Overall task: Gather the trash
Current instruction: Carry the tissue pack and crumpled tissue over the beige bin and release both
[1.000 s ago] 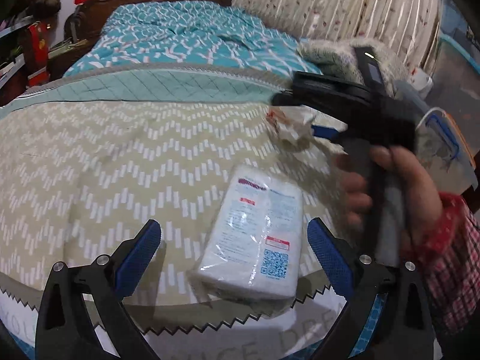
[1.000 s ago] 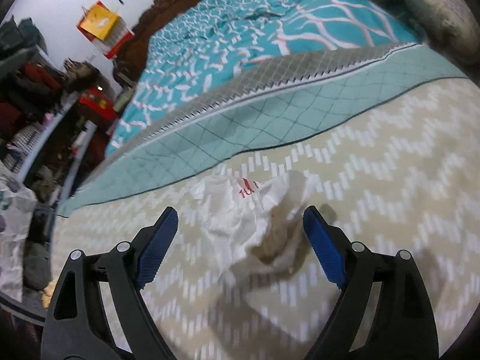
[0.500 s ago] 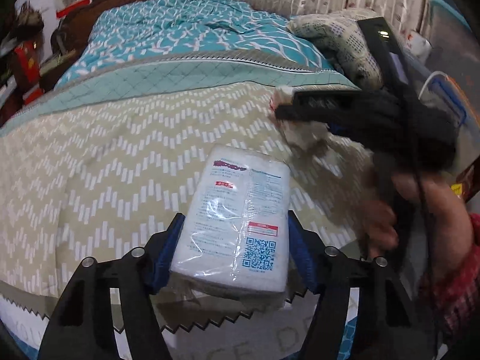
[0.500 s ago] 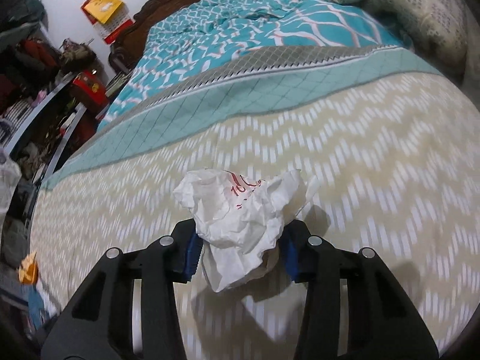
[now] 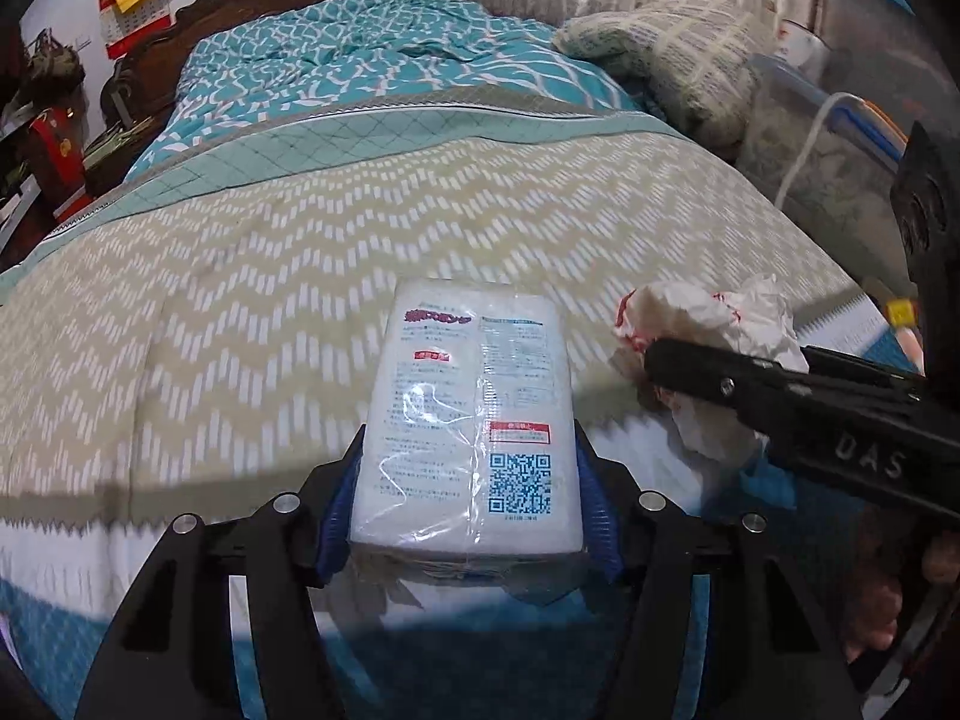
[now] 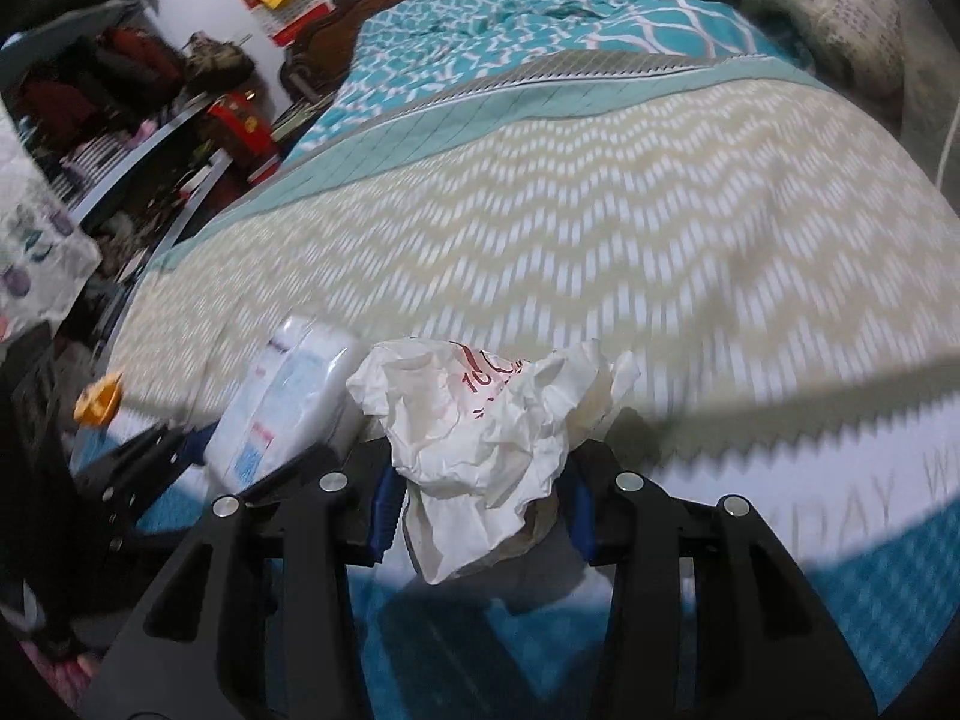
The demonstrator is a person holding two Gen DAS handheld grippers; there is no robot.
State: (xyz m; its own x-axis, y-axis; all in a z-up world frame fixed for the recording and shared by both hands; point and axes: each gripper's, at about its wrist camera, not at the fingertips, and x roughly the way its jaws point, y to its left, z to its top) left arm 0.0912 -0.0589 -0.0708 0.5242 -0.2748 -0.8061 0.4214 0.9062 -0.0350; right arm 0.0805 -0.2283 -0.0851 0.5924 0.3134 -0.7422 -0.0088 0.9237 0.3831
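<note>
My left gripper [image 5: 465, 507] is shut on a white plastic-wrapped tissue pack [image 5: 471, 414] with a QR code, held above the foot of the bed. My right gripper [image 6: 480, 504] is shut on a crumpled white paper wrapper [image 6: 486, 426] with red print, also lifted off the bed. In the left wrist view the wrapper [image 5: 708, 324] and the right gripper show at the right. In the right wrist view the tissue pack [image 6: 288, 396] and the left gripper show at the left.
The bed [image 5: 270, 276] has a beige zigzag blanket, a teal quilt [image 5: 360, 60] and a patterned pillow [image 5: 672, 54] further back. Clear storage boxes [image 5: 840, 138] stand at the right. Cluttered shelves [image 6: 90, 120] stand left of the bed.
Both grippers closed: the left on the tissue pack, the right on the crumpled wrapper. Both then lifted and drew back toward the foot of the bed, side by side.
</note>
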